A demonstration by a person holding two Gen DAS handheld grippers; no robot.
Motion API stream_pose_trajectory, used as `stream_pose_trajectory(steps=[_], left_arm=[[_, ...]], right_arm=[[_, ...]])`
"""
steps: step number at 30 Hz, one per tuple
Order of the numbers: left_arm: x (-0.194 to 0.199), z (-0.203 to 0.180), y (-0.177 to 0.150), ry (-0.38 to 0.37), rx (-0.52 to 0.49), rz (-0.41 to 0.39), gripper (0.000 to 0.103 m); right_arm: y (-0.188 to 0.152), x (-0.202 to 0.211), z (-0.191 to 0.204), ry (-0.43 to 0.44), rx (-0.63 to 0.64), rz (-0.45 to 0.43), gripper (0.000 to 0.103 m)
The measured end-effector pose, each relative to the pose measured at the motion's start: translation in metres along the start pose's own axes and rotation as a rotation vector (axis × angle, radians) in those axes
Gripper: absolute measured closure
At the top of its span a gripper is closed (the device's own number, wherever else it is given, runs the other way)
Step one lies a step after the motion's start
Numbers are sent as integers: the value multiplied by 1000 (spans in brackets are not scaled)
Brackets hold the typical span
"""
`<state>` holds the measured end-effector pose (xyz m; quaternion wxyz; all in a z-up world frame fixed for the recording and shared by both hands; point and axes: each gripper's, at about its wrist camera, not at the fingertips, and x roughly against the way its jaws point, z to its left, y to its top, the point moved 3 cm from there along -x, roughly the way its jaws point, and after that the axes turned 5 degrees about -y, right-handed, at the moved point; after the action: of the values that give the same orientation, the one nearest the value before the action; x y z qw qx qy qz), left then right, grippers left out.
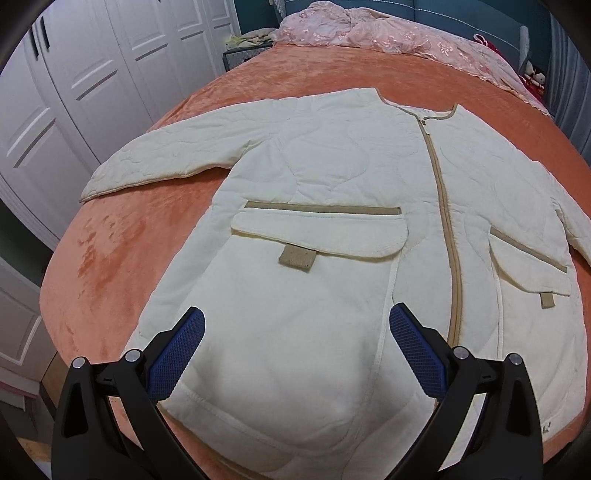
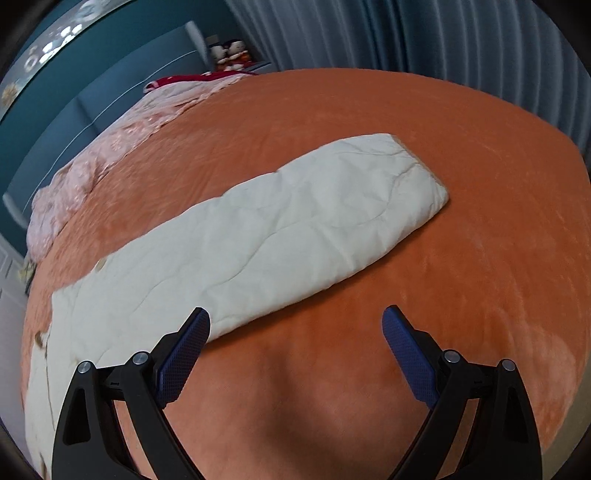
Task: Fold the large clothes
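A cream quilted jacket point(image 1: 332, 177) with tan zipper trim and two flap pockets lies spread face up on the orange bed cover point(image 1: 110, 258). Its left sleeve point(image 1: 177, 151) stretches out to the left. My left gripper point(image 1: 295, 321) hovers open above the jacket's lower hem, with nothing between its blue pads. In the right wrist view the jacket's other sleeve point(image 2: 295, 218) lies straight across the orange bed cover point(image 2: 461, 258), cuff at the far right. My right gripper point(image 2: 295, 321) is open over bare cover just below that sleeve, its left fingertip close to the sleeve's edge.
A pink embroidered quilt point(image 1: 388, 37) is bunched at the head of the bed against a blue headboard point(image 2: 92, 96). White wardrobe doors point(image 1: 92, 74) stand beyond the bed's left side. Grey curtains point(image 2: 406, 33) hang past the right side. Plush toys point(image 2: 229, 53) sit by the headboard.
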<state>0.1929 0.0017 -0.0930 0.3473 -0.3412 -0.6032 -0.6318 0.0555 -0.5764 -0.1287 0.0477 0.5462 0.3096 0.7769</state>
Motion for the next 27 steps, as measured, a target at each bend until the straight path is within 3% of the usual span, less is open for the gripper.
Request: stream_pose_trajectory(steps=[4,7,9,11,13,14,17,20,23,27], left_arm=[[-16,0,10,15,21,12,5],[-24,2,18,33,33,15,5],[-28,6,25,46,42,7,5],[-30,11,31,59,54,-3,5],[-32,17,39,71,69,-13,5],[-32,21,42,73,80,-16,5],[-34,34,50,89,116,-27,5],[-37,49,54,102,154,-28,5],[-41,62,53,109,188,-17,5],[-40,76,48,106,219,-14,5]], right_arm=[[26,-36,-31,-32,-167,27,11],[40,-47,-33,-46,-201,-7,12],[52,-53,-26,-52,-192,-19,27],[62,-58,-15,-60,-178,-11,62],[73,-58,1,-40,-143,-11,86],[78,-54,14,-27,-115,-26,88],[90,-21,74,82,9,-111,90],[80,25,164,251,177,-156,90],[37,73,267,429,396,-164,90],[-59,116,379,625,647,-100,90]])
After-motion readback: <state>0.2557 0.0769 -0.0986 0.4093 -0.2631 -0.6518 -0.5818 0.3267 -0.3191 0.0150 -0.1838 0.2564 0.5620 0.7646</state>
